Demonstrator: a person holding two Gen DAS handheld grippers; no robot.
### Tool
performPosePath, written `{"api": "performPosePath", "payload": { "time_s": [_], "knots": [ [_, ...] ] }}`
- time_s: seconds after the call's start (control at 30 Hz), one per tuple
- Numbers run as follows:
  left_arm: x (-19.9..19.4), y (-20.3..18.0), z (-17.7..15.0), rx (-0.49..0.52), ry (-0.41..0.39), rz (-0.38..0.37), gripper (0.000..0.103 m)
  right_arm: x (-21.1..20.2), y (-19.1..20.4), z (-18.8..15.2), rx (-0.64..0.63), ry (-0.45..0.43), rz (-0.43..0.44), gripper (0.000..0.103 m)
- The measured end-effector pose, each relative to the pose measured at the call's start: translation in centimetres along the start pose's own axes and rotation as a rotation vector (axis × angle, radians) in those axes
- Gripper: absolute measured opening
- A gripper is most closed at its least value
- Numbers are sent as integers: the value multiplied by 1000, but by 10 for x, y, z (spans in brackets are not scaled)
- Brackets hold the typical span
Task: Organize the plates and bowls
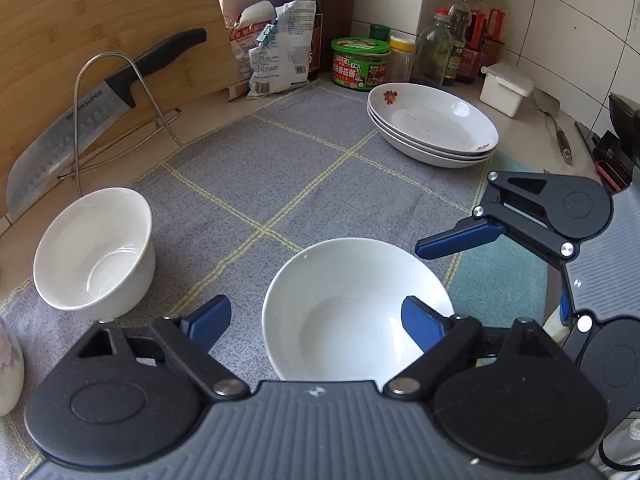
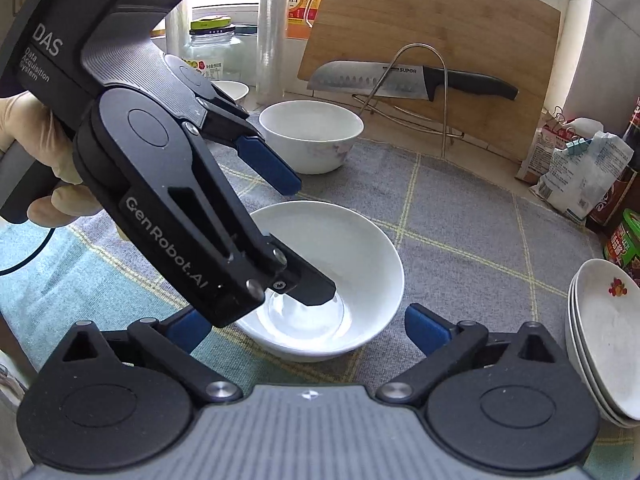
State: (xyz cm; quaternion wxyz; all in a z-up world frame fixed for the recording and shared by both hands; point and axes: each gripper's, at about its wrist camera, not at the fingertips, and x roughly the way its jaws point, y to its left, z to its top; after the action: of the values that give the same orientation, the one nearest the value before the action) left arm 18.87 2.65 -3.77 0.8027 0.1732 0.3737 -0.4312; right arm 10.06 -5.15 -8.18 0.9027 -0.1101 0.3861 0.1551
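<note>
Two hand-held grippers hover over a shallow white bowl [image 1: 348,308] resting on a grey checked cloth [image 1: 280,168] that covers the kitchen surface. The left gripper [image 2: 308,240] stands spread wide, one finger dipping inside the bowl and the other outside its far rim, neither pad pressing on the porcelain; a gloved hand [image 2: 36,152] holds its handle. The right gripper [image 2: 308,326] is likewise released, its blue fingertips flanking the bowl's near side without touching it. A second, deeper white bowl [image 1: 96,252] sits apart on the cloth, near a wire rack [image 1: 120,120] holding a black-handled knife [image 1: 92,112] against a leaning wooden cutting board [image 1: 100,24]. Toward the opposite side of the cloth, a stack of three white plates [image 1: 434,124] with small red flower prints lies near the tiled wall. Behind them stand sauce bottles [image 1: 476,36], a green-lidded jar [image 1: 360,64], clipped food bags [image 1: 280,52] and a small white lidded box [image 1: 506,88].
</note>
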Motion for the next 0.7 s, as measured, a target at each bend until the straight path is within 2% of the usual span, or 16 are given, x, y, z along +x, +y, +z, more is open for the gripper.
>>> {"api": "performPosePath", "payload": {
  "time_s": [0.2,0.33,0.57,0.7],
  "knots": [
    [-18,5,-4,-22,-54,51,94,-5,2,4,-1,-11,12,103],
    [-32,8,-10,-42,-103,129,97,-7,3,7,1,-15,14,103],
    [-51,25,-26,-151,-150,267,97,-10,3,17,-5,-18,-5,103],
    [-51,36,-33,-193,-150,357,97,-7,-4,23,10,-11,-13,103]
  ]
}}
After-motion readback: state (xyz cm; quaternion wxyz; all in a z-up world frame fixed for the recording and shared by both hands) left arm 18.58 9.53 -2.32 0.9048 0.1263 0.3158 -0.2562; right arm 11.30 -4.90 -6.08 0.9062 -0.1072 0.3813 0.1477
